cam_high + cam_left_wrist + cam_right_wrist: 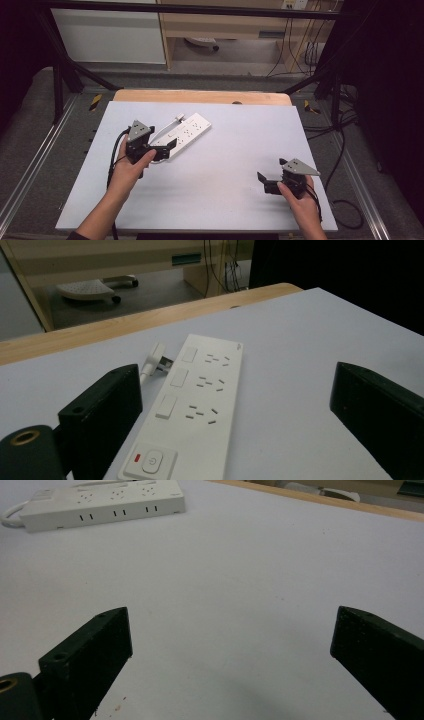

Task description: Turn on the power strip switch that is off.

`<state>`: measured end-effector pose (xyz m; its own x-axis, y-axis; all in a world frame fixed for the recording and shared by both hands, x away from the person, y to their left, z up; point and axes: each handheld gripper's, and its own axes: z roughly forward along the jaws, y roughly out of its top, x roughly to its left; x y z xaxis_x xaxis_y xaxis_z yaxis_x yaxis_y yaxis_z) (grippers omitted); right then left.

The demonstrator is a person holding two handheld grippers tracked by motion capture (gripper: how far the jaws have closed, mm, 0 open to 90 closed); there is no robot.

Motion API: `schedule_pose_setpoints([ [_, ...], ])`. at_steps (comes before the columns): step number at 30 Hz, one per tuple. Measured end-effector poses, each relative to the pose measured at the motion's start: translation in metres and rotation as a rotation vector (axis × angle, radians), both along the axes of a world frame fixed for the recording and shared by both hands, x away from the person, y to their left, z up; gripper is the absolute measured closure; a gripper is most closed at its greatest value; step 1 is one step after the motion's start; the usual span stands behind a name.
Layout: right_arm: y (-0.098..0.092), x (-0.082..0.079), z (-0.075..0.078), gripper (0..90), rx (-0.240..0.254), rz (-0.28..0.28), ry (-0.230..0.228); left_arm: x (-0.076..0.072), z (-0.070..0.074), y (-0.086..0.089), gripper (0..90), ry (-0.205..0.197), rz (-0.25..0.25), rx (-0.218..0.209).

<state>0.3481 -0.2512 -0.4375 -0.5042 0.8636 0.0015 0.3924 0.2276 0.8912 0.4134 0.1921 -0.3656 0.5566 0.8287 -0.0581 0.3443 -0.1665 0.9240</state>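
A white power strip (186, 131) lies at an angle on the white table top (225, 165), left of centre, with a white plug (178, 118) at its far end. My left gripper (161, 146) is held open at the strip's near end. In the left gripper view the strip (200, 405) runs up between the wide-apart jaws of that gripper (235, 372), its power button nearest and the plug (157, 357) beside its left edge. My right gripper (270, 171) is held open low over bare table at the right front. In its own view this gripper (231, 614) has nothing between its fingers, and the strip (100, 502) lies far off.
A wooden strip (200, 96) borders the table's far edge. Black frame posts (57, 85) stand at both far corners. Cables (345, 150) trail on the floor to the right, and a wooden shelf unit (225, 30) stands behind.
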Motion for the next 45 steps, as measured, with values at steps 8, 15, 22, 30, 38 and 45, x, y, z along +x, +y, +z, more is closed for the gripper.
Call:
schedule_pose_setpoints([
  [8, 0.004, -0.005, -0.002, 3.4, -0.026, 0.011, 0.008, 0.014, -0.002, 0.000, 8.0, 0.029, 0.030, 0.014],
  [15, 0.004, -0.004, -0.002, 3.4, -0.025, 0.014, 0.008, 0.020, 0.002, -0.010, 8.0, 0.033, 0.005, 0.053],
  [22, 0.005, -0.005, 0.001, 3.3, -0.028, 0.028, -0.006, 0.027, 0.003, -0.017, 8.3, 0.028, 0.012, 0.064],
  [30, 0.009, -0.006, 0.001, 3.3, -0.038, 0.045, -0.003, 0.036, -0.003, -0.019, 8.2, 0.020, 0.024, 0.057],
  [38, 0.010, -0.007, 0.002, 3.3, -0.040, 0.051, -0.012, 0.047, -0.008, -0.016, 13.0, 0.023, 0.060, 0.083],
  [45, 0.009, -0.007, 0.001, 3.3, -0.034, 0.051, -0.009, 0.060, -0.010, -0.015, 12.6, 0.042, 0.073, 0.087],
])
